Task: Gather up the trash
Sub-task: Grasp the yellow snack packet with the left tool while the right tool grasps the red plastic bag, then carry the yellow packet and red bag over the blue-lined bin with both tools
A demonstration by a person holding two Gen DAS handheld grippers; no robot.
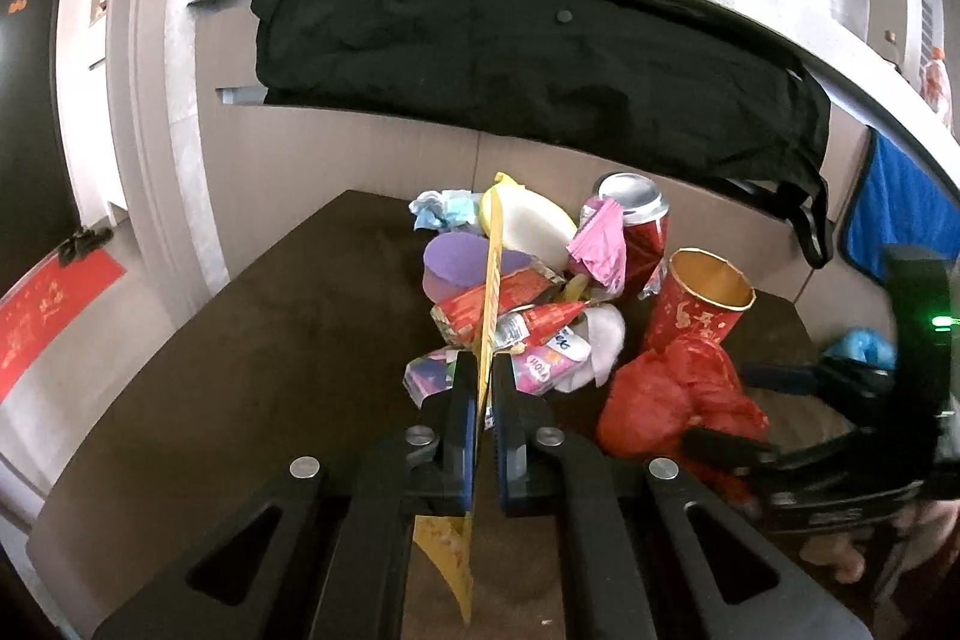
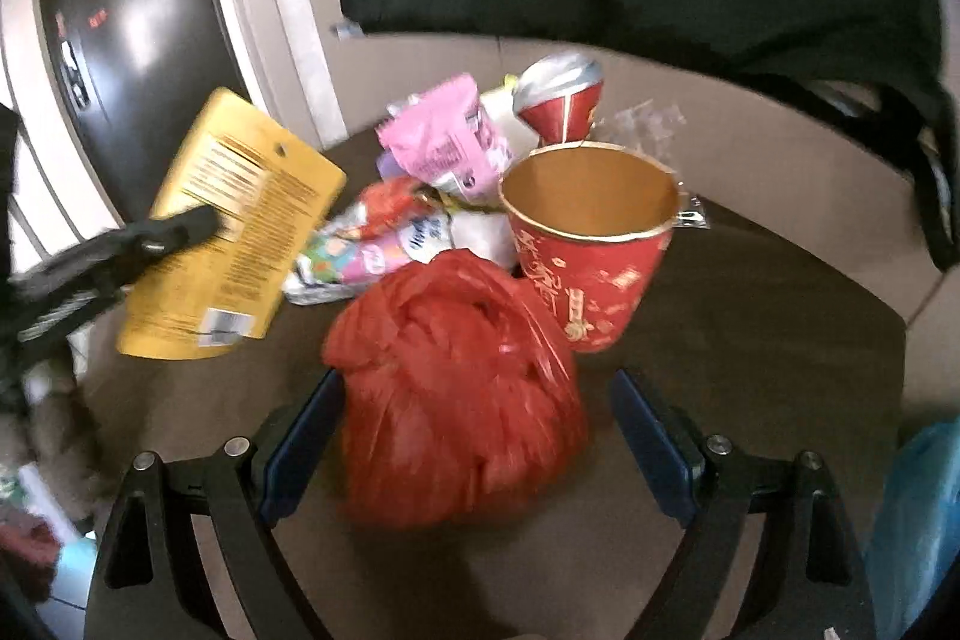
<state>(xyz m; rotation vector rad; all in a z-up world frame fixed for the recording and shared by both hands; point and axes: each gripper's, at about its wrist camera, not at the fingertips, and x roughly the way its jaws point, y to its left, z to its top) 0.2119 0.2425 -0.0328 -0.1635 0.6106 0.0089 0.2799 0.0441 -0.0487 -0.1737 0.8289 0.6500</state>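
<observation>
Lying on the dark brown table [image 2: 750, 340], a crinkled red plastic bag [image 2: 456, 388] is flanked by the spread, empty fingers of the right gripper [image 2: 474, 430]. A flat yellow printed card package [image 2: 234, 226] is clamped edge-on by the left gripper [image 1: 485, 388]. Behind stand an empty red-and-gold paper cup [image 2: 591, 244], a dented red can [image 2: 561, 100] and glossy crumpled wrappers [image 2: 444, 142].

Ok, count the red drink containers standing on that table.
2. A red paper cup stands open just behind the red plastic bag; a red can stands farther back in the trash pile. Others may be hidden under the wrappers.
</observation>
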